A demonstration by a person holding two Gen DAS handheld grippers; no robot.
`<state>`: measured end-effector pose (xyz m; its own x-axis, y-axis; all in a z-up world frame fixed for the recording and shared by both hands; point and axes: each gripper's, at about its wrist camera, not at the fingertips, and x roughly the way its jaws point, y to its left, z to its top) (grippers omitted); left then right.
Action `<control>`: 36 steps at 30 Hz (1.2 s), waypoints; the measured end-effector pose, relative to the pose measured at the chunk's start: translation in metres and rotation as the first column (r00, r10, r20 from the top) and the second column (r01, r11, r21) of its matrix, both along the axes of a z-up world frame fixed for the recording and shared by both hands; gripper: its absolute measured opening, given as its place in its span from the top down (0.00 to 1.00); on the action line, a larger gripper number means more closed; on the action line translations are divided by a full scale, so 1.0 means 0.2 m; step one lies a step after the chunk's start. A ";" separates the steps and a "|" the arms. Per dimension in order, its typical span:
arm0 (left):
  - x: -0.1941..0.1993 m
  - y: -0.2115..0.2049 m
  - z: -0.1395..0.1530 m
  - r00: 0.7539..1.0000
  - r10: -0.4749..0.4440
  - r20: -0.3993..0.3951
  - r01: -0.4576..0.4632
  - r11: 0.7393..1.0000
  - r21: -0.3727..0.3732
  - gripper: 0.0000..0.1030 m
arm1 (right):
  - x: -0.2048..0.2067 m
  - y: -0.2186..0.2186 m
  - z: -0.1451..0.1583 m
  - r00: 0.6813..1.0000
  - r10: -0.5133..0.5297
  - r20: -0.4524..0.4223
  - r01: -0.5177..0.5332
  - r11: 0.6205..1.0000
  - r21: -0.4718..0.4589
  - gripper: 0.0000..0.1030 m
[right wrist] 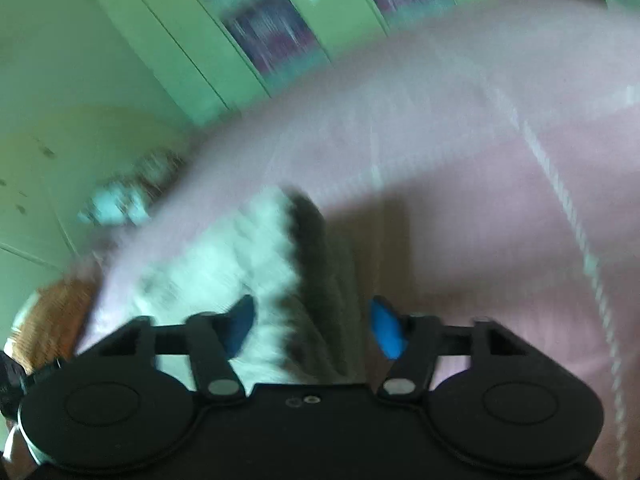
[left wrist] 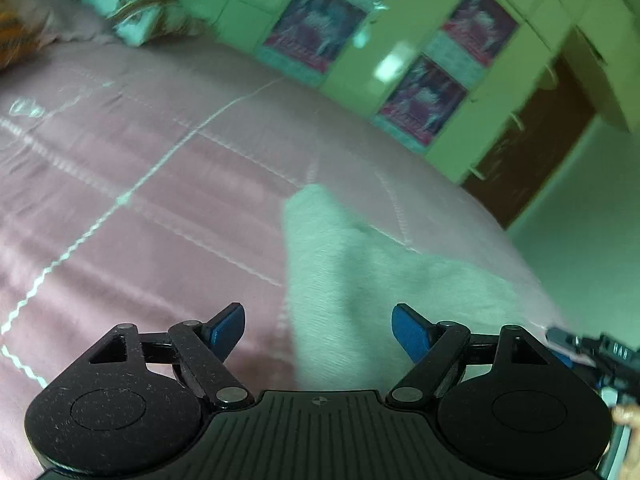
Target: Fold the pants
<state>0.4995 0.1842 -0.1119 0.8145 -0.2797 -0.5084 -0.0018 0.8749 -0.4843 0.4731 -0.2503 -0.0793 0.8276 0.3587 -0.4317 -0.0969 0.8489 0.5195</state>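
Note:
The white pants (left wrist: 360, 264) lie in a rumpled strip on the pink quilted bedspread (left wrist: 140, 200), running away from me toward the bed's far edge. My left gripper (left wrist: 318, 332) hovers just above their near end, open, its blue pads wide apart with nothing pinched. In the blurred right wrist view the pants (right wrist: 224, 264) show as a white fold with a dark shaded side. My right gripper (right wrist: 312, 326) is open over that fold, and the cloth lies between the pads with a gap at the right pad. A hand with the other gripper's black frame (left wrist: 600, 352) shows at the right edge.
A green wardrobe (left wrist: 400, 20) with patterned panels stands beyond the bed. A brown door (left wrist: 528, 152) is to its right. Pillows (left wrist: 120, 12) and an orange patterned cushion (left wrist: 12, 36) lie at the far left of the bed. Something orange-brown (right wrist: 52, 316) sits below the bed's edge.

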 end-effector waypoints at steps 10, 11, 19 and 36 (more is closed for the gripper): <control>-0.19 -0.13 0.02 0.998 0.029 -0.059 -0.015 0.973 0.232 0.08 | -0.08 0.05 -0.04 0.990 -0.035 -0.134 0.021 0.994 -0.105 0.24; -0.28 -0.12 0.01 0.997 0.047 -0.052 -0.033 0.967 0.251 0.04 | -0.16 0.02 -0.02 0.992 -0.031 -0.125 0.018 0.994 -0.103 0.20; -0.89 -0.03 0.03 0.994 0.110 -0.029 -0.098 0.958 0.268 0.00 | -0.72 -0.08 0.02 0.992 -0.043 -0.116 0.021 0.983 -0.183 0.06; -1.83 -0.30 0.25 0.981 0.051 0.185 -0.112 0.934 0.340 0.00 | -1.74 0.16 0.22 0.989 -0.059 0.136 0.107 0.919 -0.379 0.06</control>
